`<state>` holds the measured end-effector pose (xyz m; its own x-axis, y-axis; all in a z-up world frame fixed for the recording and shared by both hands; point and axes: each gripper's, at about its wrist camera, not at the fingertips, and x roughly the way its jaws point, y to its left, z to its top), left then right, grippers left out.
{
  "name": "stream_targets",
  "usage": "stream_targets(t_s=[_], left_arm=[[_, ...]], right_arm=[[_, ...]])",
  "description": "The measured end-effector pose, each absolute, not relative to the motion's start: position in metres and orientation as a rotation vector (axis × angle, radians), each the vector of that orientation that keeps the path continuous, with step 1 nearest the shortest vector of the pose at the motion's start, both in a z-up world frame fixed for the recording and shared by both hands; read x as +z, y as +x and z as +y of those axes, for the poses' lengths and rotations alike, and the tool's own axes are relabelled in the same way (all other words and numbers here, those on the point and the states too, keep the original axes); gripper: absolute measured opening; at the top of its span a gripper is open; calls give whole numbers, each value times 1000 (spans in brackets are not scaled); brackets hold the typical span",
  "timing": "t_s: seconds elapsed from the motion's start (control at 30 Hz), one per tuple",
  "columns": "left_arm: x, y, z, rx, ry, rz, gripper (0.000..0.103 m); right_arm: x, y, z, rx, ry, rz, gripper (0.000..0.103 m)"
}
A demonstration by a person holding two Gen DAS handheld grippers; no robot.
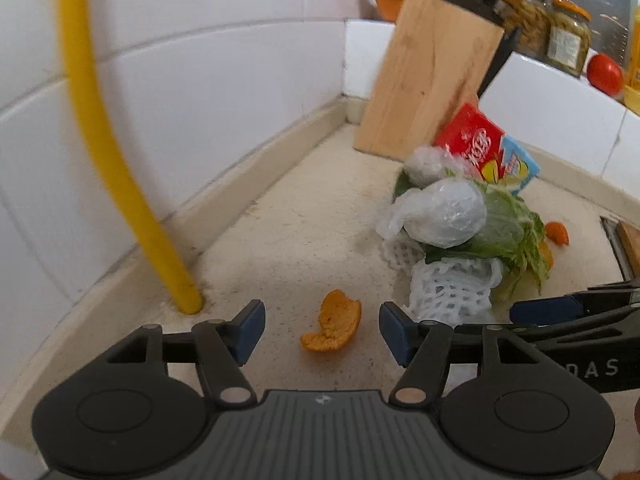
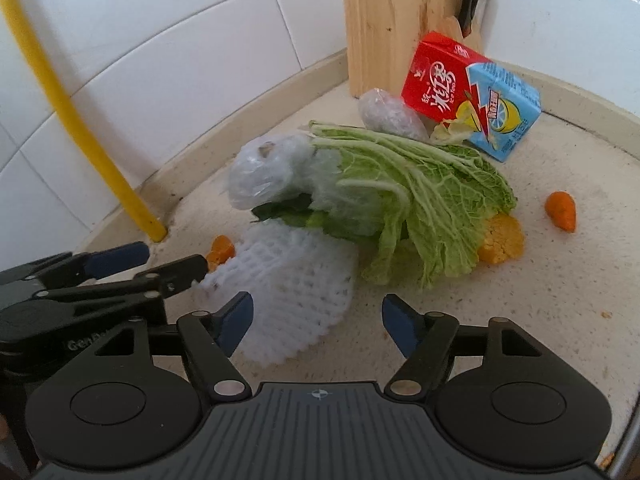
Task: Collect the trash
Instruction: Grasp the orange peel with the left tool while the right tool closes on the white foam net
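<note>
My left gripper (image 1: 322, 330) hangs over the speckled cream countertop (image 1: 288, 240) with its blue-padded jaws apart, and a curled piece of orange peel (image 1: 332, 326) lies on the counter between them, touched by neither pad. My right gripper (image 2: 316, 322) also stands wide, empty, its left pad just over the edge of a white foam fruit net (image 2: 296, 296).

Beyond the net the trash sits heaped together: a crumpled clear plastic bag (image 2: 260, 176), a limp green cabbage leaf (image 2: 420, 184) and a second wad of plastic wrap (image 2: 390, 114). A red and blue iced-tea carton (image 2: 472, 94) leans behind them against a pale wooden knife block (image 2: 396, 20). More orange peel pokes from under the leaf (image 2: 500, 240), and a small carrot stub (image 2: 562, 210) lies apart to the right. A yellow hose (image 1: 120, 168) meets the counter by the white tiled wall (image 1: 220, 80).
</note>
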<state>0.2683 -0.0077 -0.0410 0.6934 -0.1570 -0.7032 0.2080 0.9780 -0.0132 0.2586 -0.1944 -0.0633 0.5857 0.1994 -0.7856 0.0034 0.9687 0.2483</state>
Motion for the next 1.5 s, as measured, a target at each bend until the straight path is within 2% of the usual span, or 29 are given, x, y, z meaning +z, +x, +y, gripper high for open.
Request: stream_targets(t_s=[0.13,0.2,0.23,0.3,0.33,0.4,0.47,0.53,0.77,0.87,0.93,1.0,1.03,1.07,1.13,1.17,1.3,1.33,1.4,1.43,1.5], left_arm=[[-55,283,-5,-245,68,842,53],[-58,286,-4,-256,55,843,50],[-58,286,-5,-261,54,844,47],[-57,284,-6,-276,43,852,41],[-56,282,-6,-293,30,858,37],[-55,274,-7,-330,18,872,32],[-54,265,-10,-357,12,886,29],[-52,253,-13,-391,-3,899,21],[-41,220,-3,-400,-32,891,21],[-33,231,2,-346,-32,842,24],[-33,245,1,-319,-29,826,30],[-37,260,-2,-307,-18,835,33],[-41,267,-5,-300,-10,844,35],[-44,274,-6,-294,-3,851,36],[-53,285,-9,-264,12,868,37],[-55,287,-11,-259,19,850,37],[-57,289,-18,-248,55,844,36],[-58,287,-18,-247,62,845,33],[-56,281,-17,-256,61,852,25],[-55,277,-16,-264,51,858,20],[-54,270,-16,-272,35,871,14]], right_arm=[[-70,267,-197,148,255,958,69],[-71,270,-195,161,251,951,60],[-71,272,-194,174,255,953,51],[-71,273,-194,184,261,955,46],[-71,273,-194,187,259,953,41],[-70,270,-198,189,264,957,24],[-68,263,-203,206,270,971,17],[-67,255,-205,215,260,979,16],[-53,214,-211,264,227,1000,15],[-47,200,-219,257,206,1001,15],[-44,198,-224,240,199,999,17],[-45,199,-227,218,197,990,25],[-46,200,-226,208,191,985,32],[-47,202,-226,200,188,983,49],[-48,206,-225,200,199,970,73],[-47,206,-224,202,199,958,75],[-52,212,-215,207,160,955,75],[-54,213,-212,206,150,960,74],[-58,214,-209,216,157,973,60],[-60,214,-209,225,175,983,49],[-58,211,-209,233,201,980,39]])
